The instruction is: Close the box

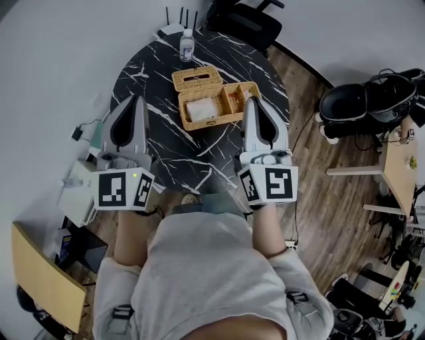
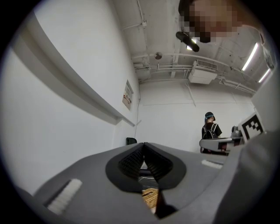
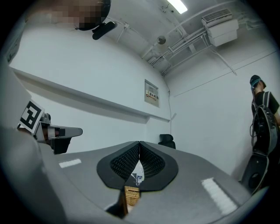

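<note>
A wicker box (image 1: 222, 106) stands on the round black marble table (image 1: 153, 80), its lid (image 1: 197, 78) tipped back and its compartments showing. My left gripper (image 1: 136, 99) is held up over the table's left side, apart from the box, its jaws shut with nothing in them. My right gripper (image 1: 251, 101) hovers by the box's right end, also shut and empty. In the left gripper view the jaws (image 2: 143, 146) meet, with a sliver of wicker box (image 2: 150, 197) below them. In the right gripper view the jaws (image 3: 139, 144) touch above the box (image 3: 131, 195).
A water bottle (image 1: 187, 45) stands behind the box, near a router (image 1: 174, 28) at the table's far edge. Behind the table is an office chair (image 1: 246, 16). A black chair (image 1: 372, 99) and a wooden desk (image 1: 398, 166) are on the right. A person (image 2: 211, 131) stands far off.
</note>
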The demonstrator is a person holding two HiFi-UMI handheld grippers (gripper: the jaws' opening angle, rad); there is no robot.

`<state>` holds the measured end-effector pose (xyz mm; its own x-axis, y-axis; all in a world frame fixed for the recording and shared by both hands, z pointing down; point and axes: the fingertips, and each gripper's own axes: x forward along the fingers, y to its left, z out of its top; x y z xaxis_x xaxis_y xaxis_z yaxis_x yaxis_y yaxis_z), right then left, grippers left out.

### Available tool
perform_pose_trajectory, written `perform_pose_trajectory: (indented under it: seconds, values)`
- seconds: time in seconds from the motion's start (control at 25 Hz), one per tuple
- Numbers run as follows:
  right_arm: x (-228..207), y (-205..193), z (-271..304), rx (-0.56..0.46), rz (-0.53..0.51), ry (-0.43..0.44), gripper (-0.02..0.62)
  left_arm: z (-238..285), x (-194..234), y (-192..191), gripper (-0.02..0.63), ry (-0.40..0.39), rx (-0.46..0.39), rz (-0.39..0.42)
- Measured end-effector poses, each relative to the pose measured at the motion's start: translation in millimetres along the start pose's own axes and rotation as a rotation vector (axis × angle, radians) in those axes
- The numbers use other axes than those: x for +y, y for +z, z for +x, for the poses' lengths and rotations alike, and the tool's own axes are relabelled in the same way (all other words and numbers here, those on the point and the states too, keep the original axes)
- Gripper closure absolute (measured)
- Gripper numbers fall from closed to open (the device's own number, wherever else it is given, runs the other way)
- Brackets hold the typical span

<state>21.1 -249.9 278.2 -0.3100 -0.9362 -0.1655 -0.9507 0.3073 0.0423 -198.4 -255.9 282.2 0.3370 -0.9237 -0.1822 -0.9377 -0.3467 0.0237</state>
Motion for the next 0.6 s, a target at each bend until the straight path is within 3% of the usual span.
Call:
perform_pose_trajectory:
  seconds: [0.36, 0.6]
  values:
    - [-17.5, -2.1, 49.7, 0.015, 0.000, 0.068, 0.591, 32.7, 8.7, -3.3, 0.548, 0.055, 0.007, -0.002]
    - [-26.0, -25.1, 82.7, 0.076, 0.043, 0.130, 0.591, 44.2, 19.3, -17.2, 0.548, 0.119, 0.044, -0.005]
